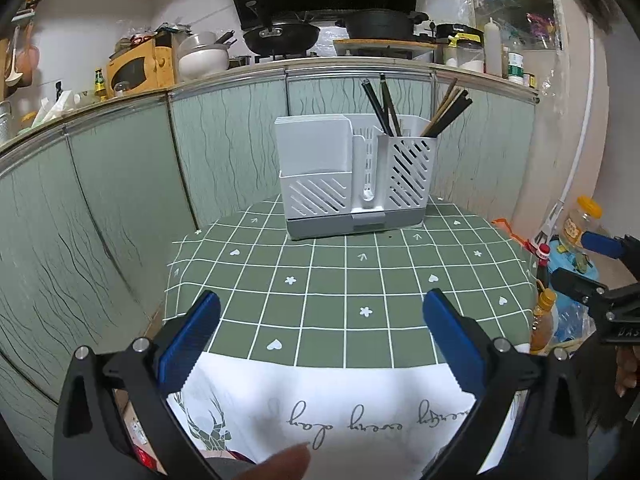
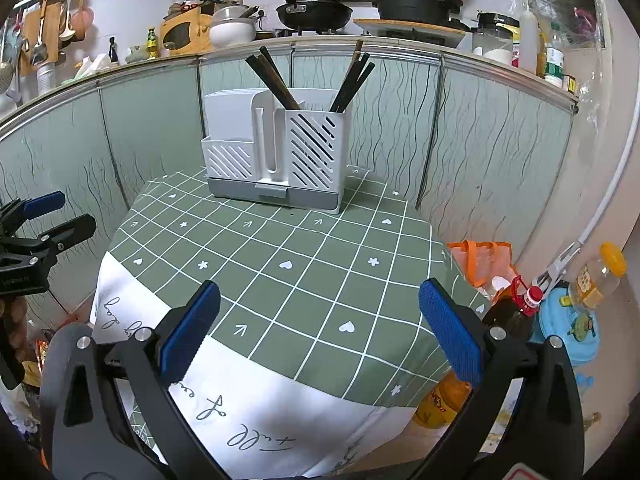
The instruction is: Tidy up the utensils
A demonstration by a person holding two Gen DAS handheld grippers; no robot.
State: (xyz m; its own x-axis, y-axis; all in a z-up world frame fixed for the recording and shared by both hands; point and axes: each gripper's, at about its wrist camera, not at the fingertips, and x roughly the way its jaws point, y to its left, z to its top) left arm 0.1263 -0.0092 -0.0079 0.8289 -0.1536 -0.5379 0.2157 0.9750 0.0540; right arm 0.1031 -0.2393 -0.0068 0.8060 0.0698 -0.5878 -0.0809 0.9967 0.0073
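A white slotted utensil holder (image 1: pixel 352 176) (image 2: pixel 276 152) on a grey base stands at the far side of the green checked tablecloth (image 1: pixel 340 288) (image 2: pixel 280 264). Dark chopsticks (image 1: pixel 386 110) (image 2: pixel 276 80) lean in its middle section, and more chopsticks (image 1: pixel 446 114) (image 2: pixel 354 82) in its right section. My left gripper (image 1: pixel 320 316) hangs open over the table's near edge with nothing between its blue pads. My right gripper (image 2: pixel 320 308) is open too and holds nothing, over the near right part of the table. Each gripper appears at the edge of the other's view.
Green patterned panels (image 1: pixel 120 184) wall the table at the back and left, under a counter with pans (image 1: pixel 280 34) and jars. Bottles (image 2: pixel 516 312), an orange bag (image 2: pixel 484 260) and a blue lid (image 2: pixel 568 328) crowd the floor at the right. A fingertip (image 1: pixel 288 460) shows at the bottom.
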